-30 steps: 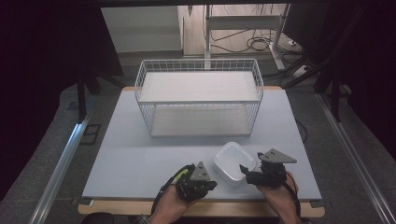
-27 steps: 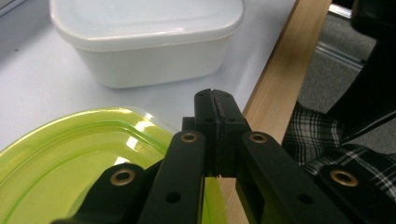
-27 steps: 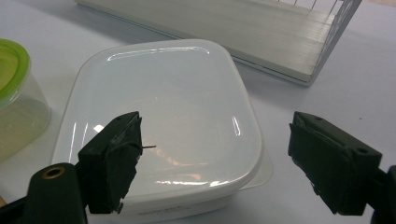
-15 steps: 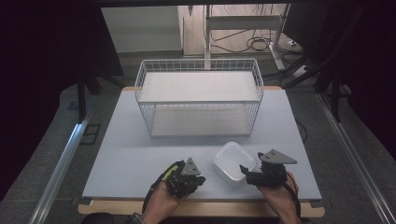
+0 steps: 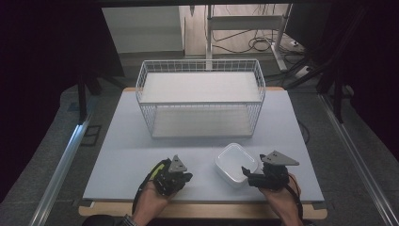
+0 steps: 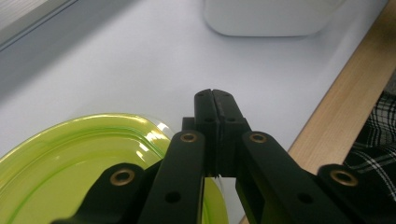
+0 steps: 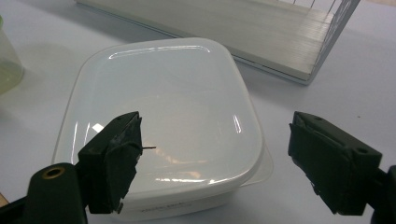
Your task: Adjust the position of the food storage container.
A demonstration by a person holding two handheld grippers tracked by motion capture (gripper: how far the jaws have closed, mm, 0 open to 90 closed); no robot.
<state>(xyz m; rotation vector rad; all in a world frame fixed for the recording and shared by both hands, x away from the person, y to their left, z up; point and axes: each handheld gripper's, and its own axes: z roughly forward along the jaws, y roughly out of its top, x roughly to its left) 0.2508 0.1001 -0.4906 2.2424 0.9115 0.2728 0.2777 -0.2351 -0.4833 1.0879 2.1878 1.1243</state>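
A white lidded container (image 5: pixel 235 162) sits on the pale table near the front edge, right of centre. My right gripper (image 5: pixel 245 172) stands open at its near right corner, and in the right gripper view the jaws (image 7: pixel 233 154) straddle that corner of the container (image 7: pixel 163 116) without pressing on it. To the left, my left gripper (image 5: pixel 186 178) is shut, its jaws (image 6: pixel 215 93) pressed together over the rim of a translucent green lid (image 6: pixel 70 163). That green lid (image 5: pixel 161 165) sits by the hand, and the white container (image 6: pixel 271 16) lies ahead of the jaws.
A white wire basket (image 5: pixel 200 101) with a flat shelf stands at the back middle of the table; its corner (image 7: pixel 322 28) rises just beyond the container. The wooden front edge (image 6: pixel 336 126) runs close beside the left gripper. Cables lie on the floor behind.
My left hand has slid left along the front edge, away from the white container, and the green lid went with it. The right gripper has stayed put.
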